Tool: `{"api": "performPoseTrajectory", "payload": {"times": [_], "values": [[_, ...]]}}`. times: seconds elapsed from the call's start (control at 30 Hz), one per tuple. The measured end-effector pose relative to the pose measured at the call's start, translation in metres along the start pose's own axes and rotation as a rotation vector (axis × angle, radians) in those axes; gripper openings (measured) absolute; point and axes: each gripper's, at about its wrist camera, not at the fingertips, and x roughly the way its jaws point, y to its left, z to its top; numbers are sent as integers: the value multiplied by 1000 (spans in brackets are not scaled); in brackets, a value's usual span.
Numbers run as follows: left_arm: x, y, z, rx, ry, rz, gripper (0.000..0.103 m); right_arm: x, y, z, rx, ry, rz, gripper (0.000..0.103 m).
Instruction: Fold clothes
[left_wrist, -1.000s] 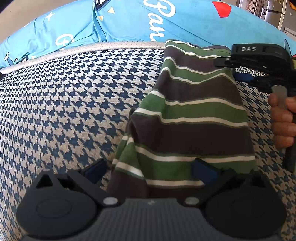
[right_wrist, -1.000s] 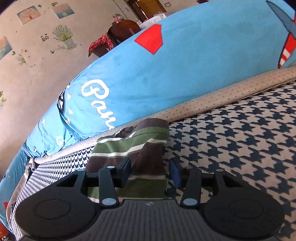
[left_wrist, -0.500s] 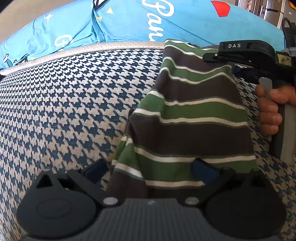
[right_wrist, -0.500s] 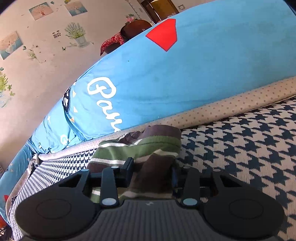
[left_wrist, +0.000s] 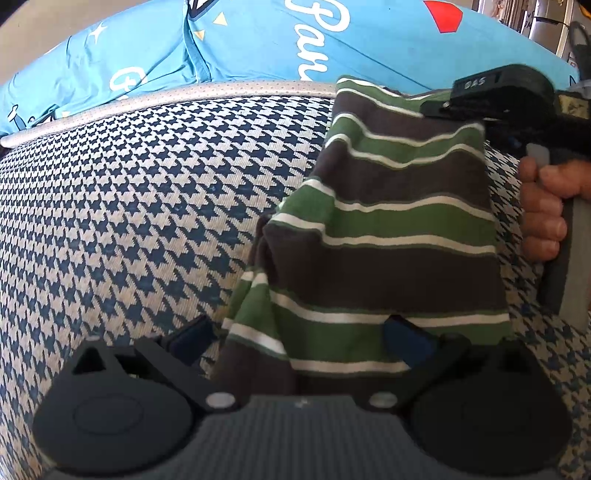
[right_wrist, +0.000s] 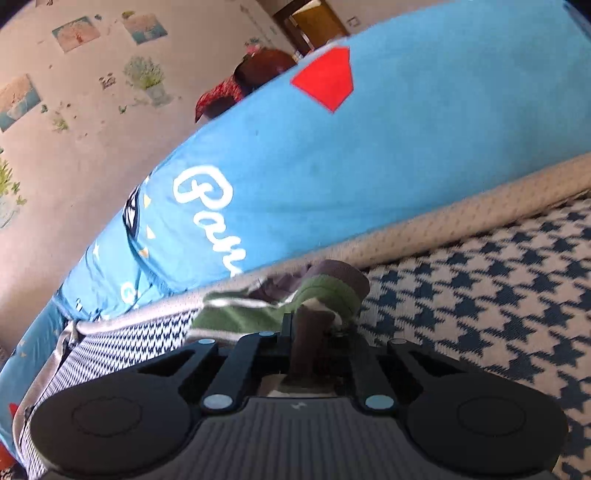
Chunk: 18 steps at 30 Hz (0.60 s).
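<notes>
Right gripper (right_wrist: 308, 334) now clamping striped garment (left_wrist: 399, 229)

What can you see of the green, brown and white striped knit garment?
The green, brown and white striped knit garment looks like soft jersey, folded into a long strip on the blue-and-cream houndstooth cover. The right gripper is clamped on its bunched far end; the open left gripper straddles its near end.

Left wrist view: low over the houndstooth bed cover (left_wrist: 129, 192), facing forward past the left claw (left_wrist: 295, 336) toward the blue pillow (left_wrist: 258, 40), very near the striped garment (left_wrist: 399, 221). Right wrist view: lower, tilted up, facing pillow (right_wrist: 295, 166) and wall (right_wrist: 92, 110). Shared: garment (right_wrist: 325, 291), cover, pillow.
</notes>
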Motion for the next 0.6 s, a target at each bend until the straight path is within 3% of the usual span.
{"api": "performPoseTrajectory", "payload": {"times": [0.3, 0.6], "values": [[-1, -7, 3, 12, 3, -69, 103, -39, -5, 16, -15, -64, -111, 9], [-18, -29, -2, 88, -20, -196, 103, -103, -53, 33, 80, -169, -289, 9]]}}
